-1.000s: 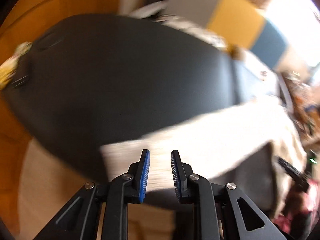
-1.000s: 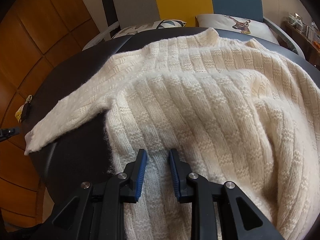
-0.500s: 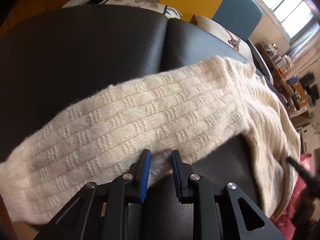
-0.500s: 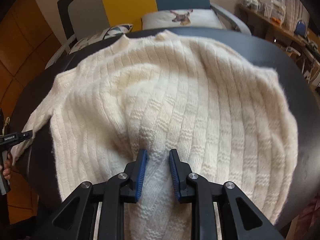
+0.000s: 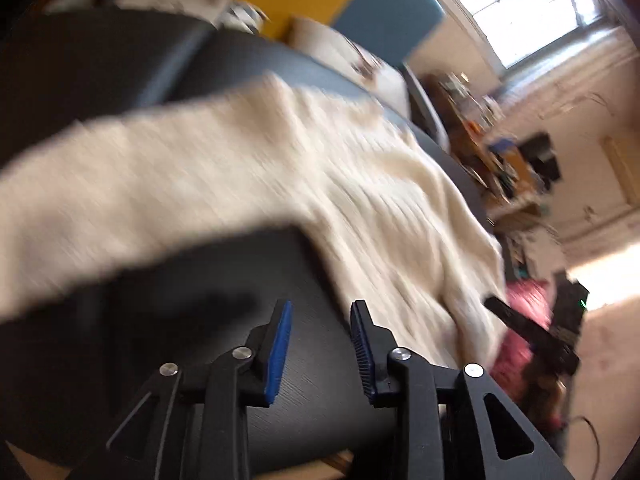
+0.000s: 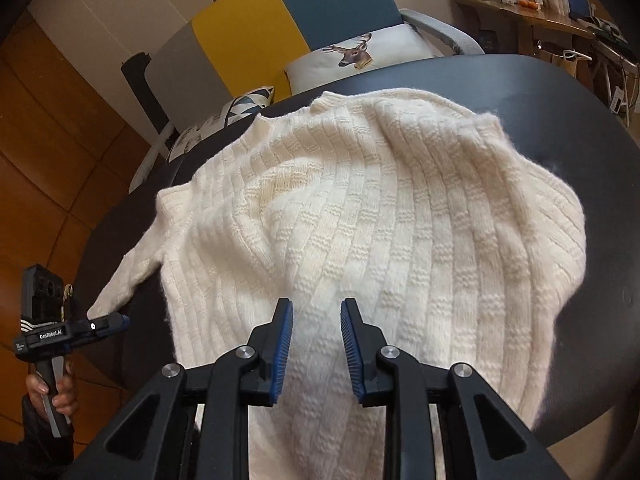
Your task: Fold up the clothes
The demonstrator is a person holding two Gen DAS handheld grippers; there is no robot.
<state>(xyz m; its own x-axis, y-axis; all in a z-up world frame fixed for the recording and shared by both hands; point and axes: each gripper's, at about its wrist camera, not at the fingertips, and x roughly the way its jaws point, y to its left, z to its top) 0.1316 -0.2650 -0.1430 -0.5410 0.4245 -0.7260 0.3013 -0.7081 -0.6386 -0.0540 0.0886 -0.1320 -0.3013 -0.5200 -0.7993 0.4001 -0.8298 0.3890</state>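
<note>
Right wrist only: sweater [image 6: 380, 216] neckline

Fuzzy ribbed cream knit sweater [image 6: 380, 216], smooth matt black leather-like table [image 6: 600, 152], glossy wood panelling [image 6: 48, 128]

1. A dark round table [image 6: 580, 128] fills mid-frame.
2. A yellow, teal and grey chair back [image 6: 280, 20] stands top centre.
3. A deer-print cushion [image 6: 360, 56] lies below it.
4. Orange wooden panels [image 6: 48, 120] fill the left.
</note>
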